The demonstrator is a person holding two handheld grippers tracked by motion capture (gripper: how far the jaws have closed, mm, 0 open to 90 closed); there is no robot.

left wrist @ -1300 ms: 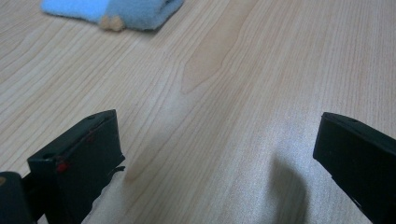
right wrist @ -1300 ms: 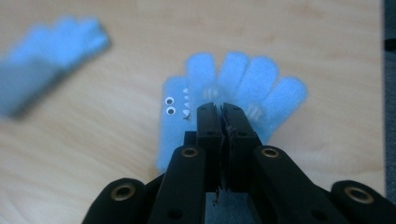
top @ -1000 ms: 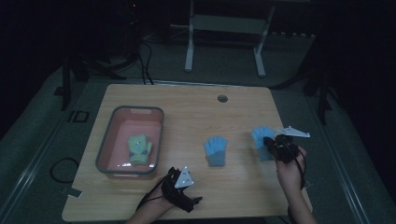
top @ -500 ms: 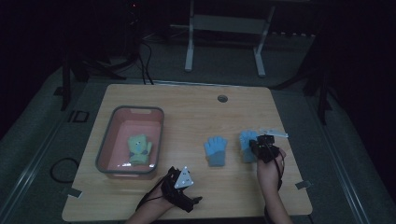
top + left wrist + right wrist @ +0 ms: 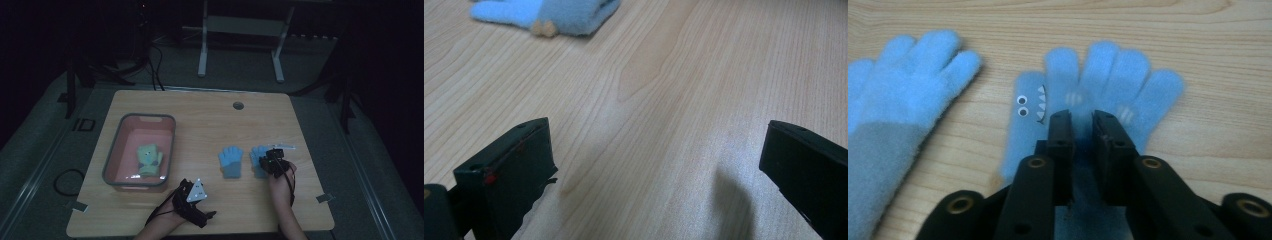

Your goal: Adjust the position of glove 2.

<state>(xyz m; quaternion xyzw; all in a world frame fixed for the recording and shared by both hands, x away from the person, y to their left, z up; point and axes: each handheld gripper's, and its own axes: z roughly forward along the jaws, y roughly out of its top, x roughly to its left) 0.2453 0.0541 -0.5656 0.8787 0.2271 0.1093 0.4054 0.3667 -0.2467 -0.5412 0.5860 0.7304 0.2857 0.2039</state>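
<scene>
So the right gripper (image 5: 1082, 117) was down on the right-hand blue glove (image 5: 1098, 95), the one with the googly eyes and little teeth on its thumb side. Its jaws had just been opening a bit, with only a narrow gap between them and glove fabric showing in that gap; I couldn't tell whether the pads were actually pinching it. That glove lay flat on the wooden table (image 5: 210, 115), fingers pointing away from the person, right beside the second blue glove (image 5: 231, 161), which had a greyer cuff. The two were close together but apart.

The left gripper (image 5: 196, 200) sat near the table's front edge, jaws spread wide with just bare wood between them.

Over on the left stood a pink bin (image 5: 116, 162) with a grey rim, and inside it one green glove (image 5: 149, 159) lay flat on the bottom, toward the near right part.
</scene>
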